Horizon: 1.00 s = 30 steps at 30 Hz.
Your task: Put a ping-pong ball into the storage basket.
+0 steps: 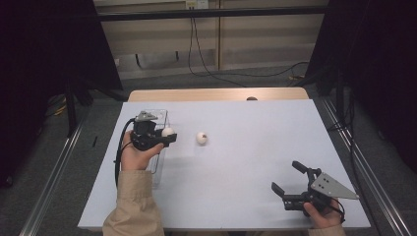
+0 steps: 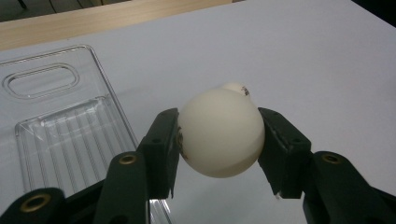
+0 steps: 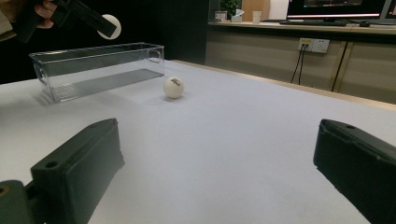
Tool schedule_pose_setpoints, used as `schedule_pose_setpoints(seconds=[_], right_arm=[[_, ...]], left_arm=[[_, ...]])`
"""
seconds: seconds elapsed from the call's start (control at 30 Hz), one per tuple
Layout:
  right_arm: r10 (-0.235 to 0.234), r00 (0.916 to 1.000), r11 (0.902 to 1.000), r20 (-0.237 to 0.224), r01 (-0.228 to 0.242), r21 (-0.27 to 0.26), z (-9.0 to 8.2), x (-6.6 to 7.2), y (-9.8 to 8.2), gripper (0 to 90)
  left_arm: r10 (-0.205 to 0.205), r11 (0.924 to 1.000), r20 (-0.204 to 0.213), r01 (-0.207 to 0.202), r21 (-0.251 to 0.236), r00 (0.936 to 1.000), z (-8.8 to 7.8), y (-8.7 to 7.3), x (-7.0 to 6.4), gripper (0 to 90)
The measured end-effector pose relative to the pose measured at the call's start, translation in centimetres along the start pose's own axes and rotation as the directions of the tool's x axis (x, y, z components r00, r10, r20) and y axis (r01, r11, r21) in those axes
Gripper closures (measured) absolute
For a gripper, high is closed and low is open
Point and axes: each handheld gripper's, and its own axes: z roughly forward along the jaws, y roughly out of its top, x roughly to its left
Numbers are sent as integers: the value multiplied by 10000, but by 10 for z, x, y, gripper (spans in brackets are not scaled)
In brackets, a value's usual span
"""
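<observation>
A white ball (image 2: 220, 133) sits pinched between the black jaws of my left gripper (image 1: 166, 133), held in the air beside the clear plastic bin (image 1: 162, 117). That held ball (image 3: 111, 25) also hangs above the bin (image 3: 95, 70) in the right gripper view. A second white ball (image 1: 201, 137) with a dark mark lies on the white table, right of the bin; it is the ball (image 3: 173, 87) ahead of my right gripper (image 1: 287, 178), whose jaws stand wide apart with nothing between them, low over the table's near right corner.
The white table top (image 1: 246, 162) ends in a wooden strip (image 1: 216, 94) at the far edge. Dark curtains and metal rails flank both sides. Cables hang on the back wall.
</observation>
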Motion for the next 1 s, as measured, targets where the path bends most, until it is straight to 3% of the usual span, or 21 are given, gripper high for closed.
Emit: schedule_pose_setpoints(seconds=[1.0], right_arm=[[-85, 9999, 10000, -86, 85, -9, 1, 2, 1, 4]], left_arm=[[-263, 9995, -552, 254, -162, 9981, -14, -6, 14, 509]])
